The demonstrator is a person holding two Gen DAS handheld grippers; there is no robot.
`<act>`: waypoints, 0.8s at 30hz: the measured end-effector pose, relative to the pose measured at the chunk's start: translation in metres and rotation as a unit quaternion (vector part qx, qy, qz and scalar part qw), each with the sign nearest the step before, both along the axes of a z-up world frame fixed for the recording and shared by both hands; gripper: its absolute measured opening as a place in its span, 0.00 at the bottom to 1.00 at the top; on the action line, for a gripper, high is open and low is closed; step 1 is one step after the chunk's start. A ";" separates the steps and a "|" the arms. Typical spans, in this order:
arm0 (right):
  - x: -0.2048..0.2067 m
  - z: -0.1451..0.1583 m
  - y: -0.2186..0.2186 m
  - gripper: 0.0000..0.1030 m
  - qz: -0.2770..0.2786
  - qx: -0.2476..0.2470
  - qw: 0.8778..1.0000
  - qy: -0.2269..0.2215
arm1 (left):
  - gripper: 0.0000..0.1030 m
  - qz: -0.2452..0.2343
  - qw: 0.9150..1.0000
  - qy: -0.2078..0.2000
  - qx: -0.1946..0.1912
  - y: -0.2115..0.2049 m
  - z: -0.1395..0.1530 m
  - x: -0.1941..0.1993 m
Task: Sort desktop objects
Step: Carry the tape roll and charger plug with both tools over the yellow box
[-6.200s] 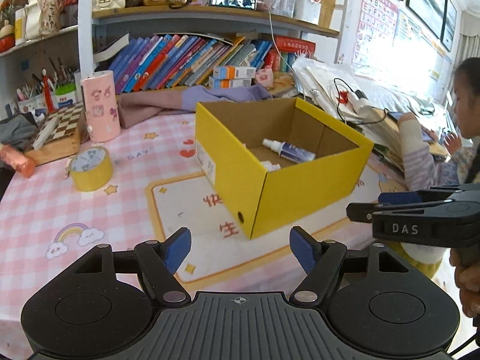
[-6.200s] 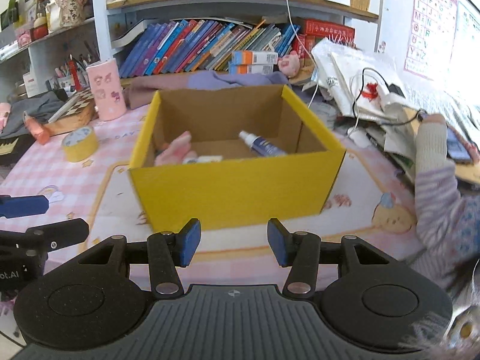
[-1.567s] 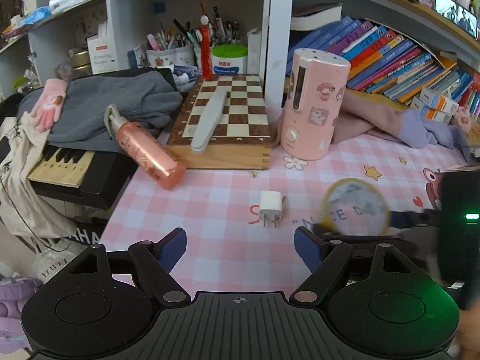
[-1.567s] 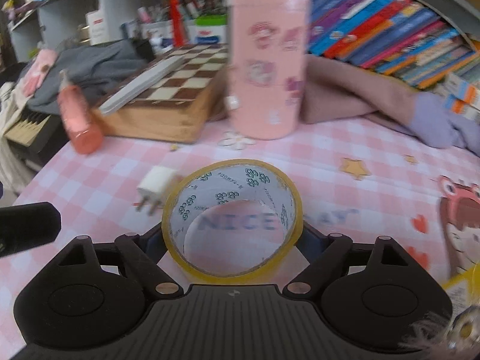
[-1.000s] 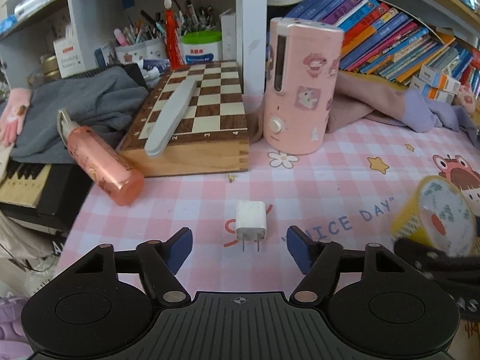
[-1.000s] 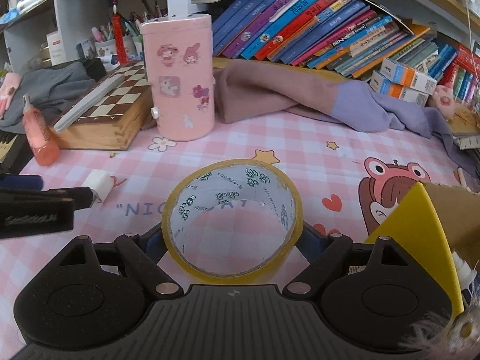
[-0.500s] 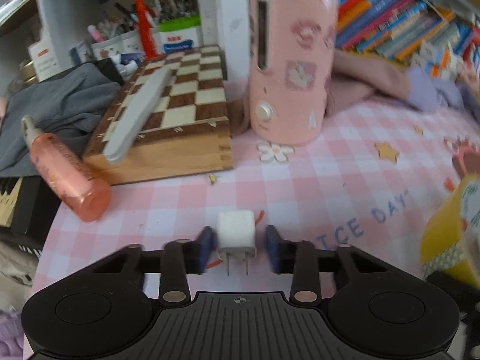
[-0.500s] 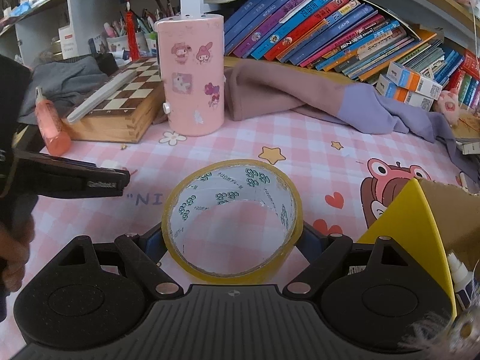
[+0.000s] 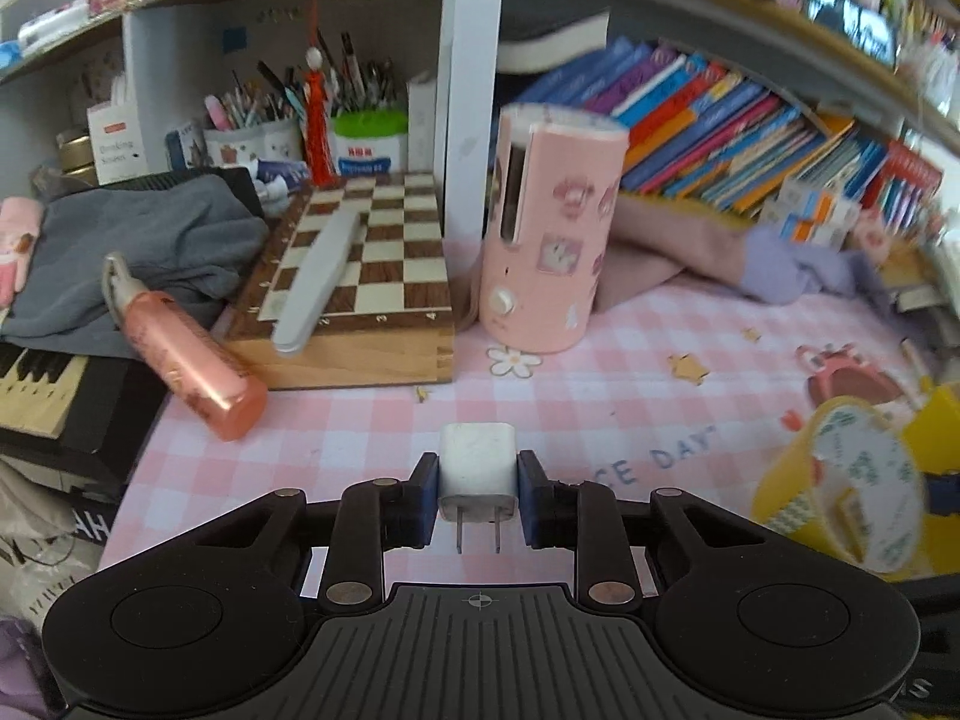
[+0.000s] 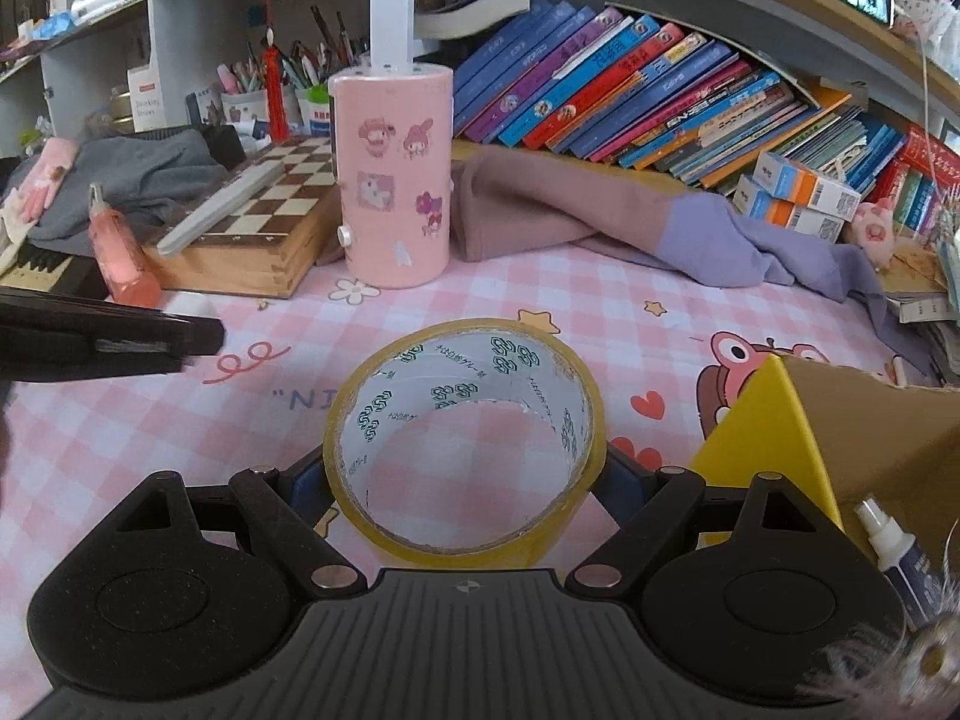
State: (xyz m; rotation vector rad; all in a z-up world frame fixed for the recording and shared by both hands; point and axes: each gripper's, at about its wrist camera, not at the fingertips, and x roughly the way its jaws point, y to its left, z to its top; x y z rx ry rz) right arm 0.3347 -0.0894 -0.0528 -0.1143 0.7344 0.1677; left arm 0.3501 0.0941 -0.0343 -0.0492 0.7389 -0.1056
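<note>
Since a second ago the left gripper point(image 9: 478, 498) is closing, pinching the white plug point(image 9: 478, 468) between its pads; right gripper point(image 10: 462, 474) clamps the tape roll point(image 10: 462, 438); shallow grip, plug may twist free.

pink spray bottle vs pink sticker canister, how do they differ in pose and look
The pink spray bottle lies tilted, leaning against the chessboard box; the pink sticker canister stands upright on the tablecloth. The bottle is slim and translucent; the canister is wide, opaque and covered in stickers. Both are pink and neither is held.
</note>
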 end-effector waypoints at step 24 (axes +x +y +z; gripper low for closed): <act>-0.105 0.029 0.010 0.82 0.013 0.003 1.000 -0.018 | 0.24 -0.009 0.996 -0.027 -0.081 0.038 0.044 -0.131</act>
